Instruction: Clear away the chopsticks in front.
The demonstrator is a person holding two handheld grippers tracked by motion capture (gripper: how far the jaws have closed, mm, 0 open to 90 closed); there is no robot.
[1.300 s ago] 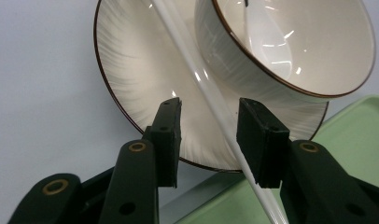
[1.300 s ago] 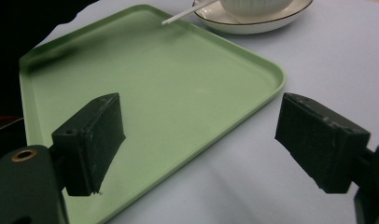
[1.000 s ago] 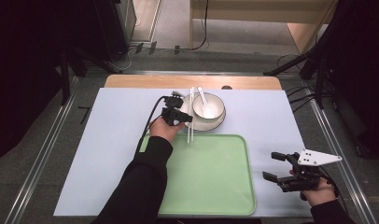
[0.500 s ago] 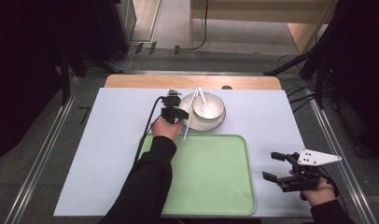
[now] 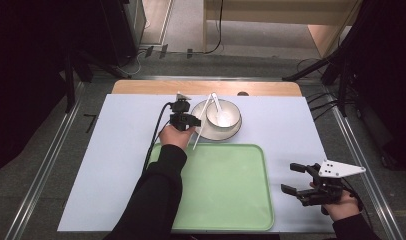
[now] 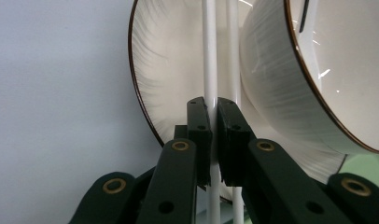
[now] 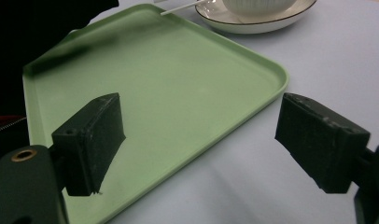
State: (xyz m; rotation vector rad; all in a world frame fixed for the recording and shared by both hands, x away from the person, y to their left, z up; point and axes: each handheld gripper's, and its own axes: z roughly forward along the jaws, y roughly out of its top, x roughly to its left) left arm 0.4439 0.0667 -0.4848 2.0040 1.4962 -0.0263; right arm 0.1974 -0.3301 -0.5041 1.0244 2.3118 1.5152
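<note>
My left gripper [image 5: 191, 121] is shut on a pair of white chopsticks [image 5: 201, 122], which slant from the tray's far edge up over the bowl. In the left gripper view the jaws [image 6: 214, 116] pinch one stick [image 6: 210, 56], and the second stick [image 6: 233, 46] runs just behind the right jaw. A white bowl [image 5: 224, 114] with a white spoon [image 5: 216, 103] in it stands on a white plate [image 5: 217, 134] just right of that gripper. My right gripper [image 5: 289, 177] is open and holds nothing, just right of the green tray [image 5: 221, 195], whose near corner lies between its jaws [image 7: 197, 135].
A pale blue mat [image 5: 121, 165] covers the table, and a wooden strip [image 5: 141, 87] runs along its far edge. The person's left sleeve [image 5: 156, 200] lies across the tray's left side. The green tray [image 7: 178, 84] holds nothing.
The chopsticks in the left gripper have tilted: their far ends swung right over the bowl and their near ends left. The right gripper has stayed still.
</note>
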